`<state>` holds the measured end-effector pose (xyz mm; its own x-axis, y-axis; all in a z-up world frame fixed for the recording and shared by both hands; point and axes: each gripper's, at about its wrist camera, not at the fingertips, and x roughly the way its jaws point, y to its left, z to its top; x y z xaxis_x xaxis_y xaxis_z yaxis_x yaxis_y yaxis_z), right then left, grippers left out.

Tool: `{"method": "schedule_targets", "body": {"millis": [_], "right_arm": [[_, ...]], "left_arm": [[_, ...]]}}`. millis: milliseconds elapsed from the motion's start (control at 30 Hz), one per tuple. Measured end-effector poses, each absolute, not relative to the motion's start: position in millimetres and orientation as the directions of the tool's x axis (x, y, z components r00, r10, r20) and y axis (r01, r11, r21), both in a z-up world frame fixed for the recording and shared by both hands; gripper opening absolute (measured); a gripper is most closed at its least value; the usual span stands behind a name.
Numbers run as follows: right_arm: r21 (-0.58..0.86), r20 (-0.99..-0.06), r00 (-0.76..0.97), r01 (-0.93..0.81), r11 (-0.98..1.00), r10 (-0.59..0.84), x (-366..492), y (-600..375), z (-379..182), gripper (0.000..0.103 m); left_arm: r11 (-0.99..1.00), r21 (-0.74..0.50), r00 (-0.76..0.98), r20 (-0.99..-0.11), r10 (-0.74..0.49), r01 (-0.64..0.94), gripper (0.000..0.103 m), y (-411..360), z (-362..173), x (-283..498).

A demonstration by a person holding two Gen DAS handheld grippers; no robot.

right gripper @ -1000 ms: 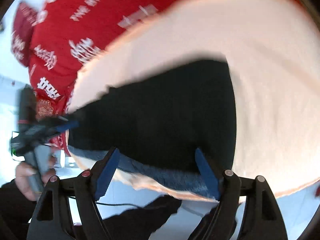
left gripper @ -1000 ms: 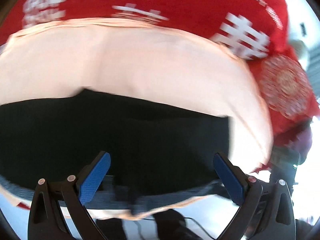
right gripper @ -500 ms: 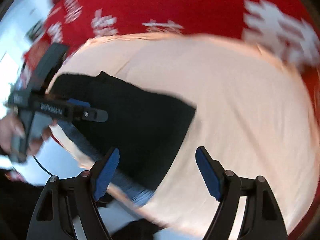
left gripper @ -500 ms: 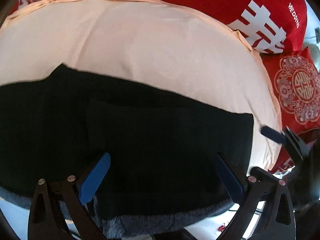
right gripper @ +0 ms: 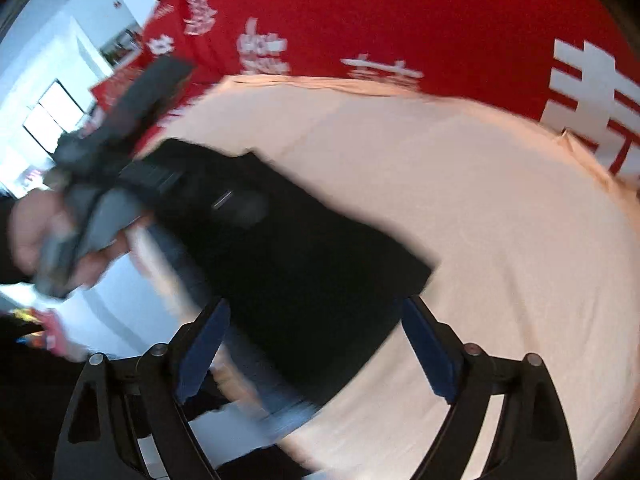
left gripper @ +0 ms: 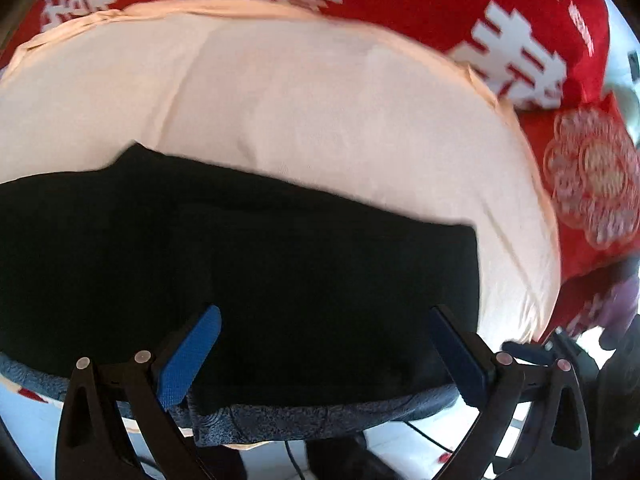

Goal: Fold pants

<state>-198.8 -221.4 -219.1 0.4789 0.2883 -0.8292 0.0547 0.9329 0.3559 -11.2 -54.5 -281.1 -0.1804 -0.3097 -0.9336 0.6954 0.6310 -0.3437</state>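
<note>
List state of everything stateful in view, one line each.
black pants: folded flat on the cream sheet, not held.
left tool: open, over the pants, empty.
right tool: opening, nothing pinched between its pads.
red bedding: spread behind the sheet.

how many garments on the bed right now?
1. The black pants lie flat at the near edge of the peach sheet, under the left claw and right claw. Red bedding sits behind. Anything beneath the pants would be hidden.
</note>
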Motion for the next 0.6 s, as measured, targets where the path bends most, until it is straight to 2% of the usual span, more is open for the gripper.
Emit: {"method": "schedule_targets", "body": {"millis": [100, 200, 300, 367, 467, 567, 600], "right_arm": [[0.407, -0.830, 0.444, 0.067, 0.911, 0.338, -217, -192, -231, 0.090], [0.429, -0.858, 0.354, 0.099, 0.898, 0.372, -223, -173, -269, 0.090], [0.397, -0.876, 0.335, 0.088, 0.914, 0.348, -221, -167, -265, 0.090], [0.418, -0.857, 0.377, 0.111, 0.901, 0.351, -220, -174, -246, 0.090], [0.405, -0.851, 0.389, 0.059, 0.913, 0.352, -219, -169, -228, 0.090], [0.383, -0.888, 0.280, 0.016, 0.924, 0.363, -213, -159, -256, 0.090], [0.379, -0.897, 0.250, 0.011, 0.925, 0.364, -214, -156, -266, 0.090]], "left_arm": [[0.630, -0.265, -0.148, -0.961, -0.234, 0.730, 0.103, -58, -306, -14], [0.564, -0.172, -0.074, -0.979, -0.192, 0.808, 0.103, -66, -294, -29], [0.521, -0.231, -0.101, -0.959, -0.266, 0.822, 0.103, -53, -274, -41], [0.534, -0.244, -0.132, -0.962, -0.240, 0.809, 0.103, -42, -283, -43], [0.536, -0.224, -0.130, -0.970, -0.207, 0.814, 0.103, -33, -303, -44], [0.488, -0.173, -0.094, -0.979, -0.182, 0.856, 0.103, -39, -296, -52], [0.490, -0.189, -0.097, -0.973, -0.207, 0.851, 0.103, -34, -288, -50]]}}
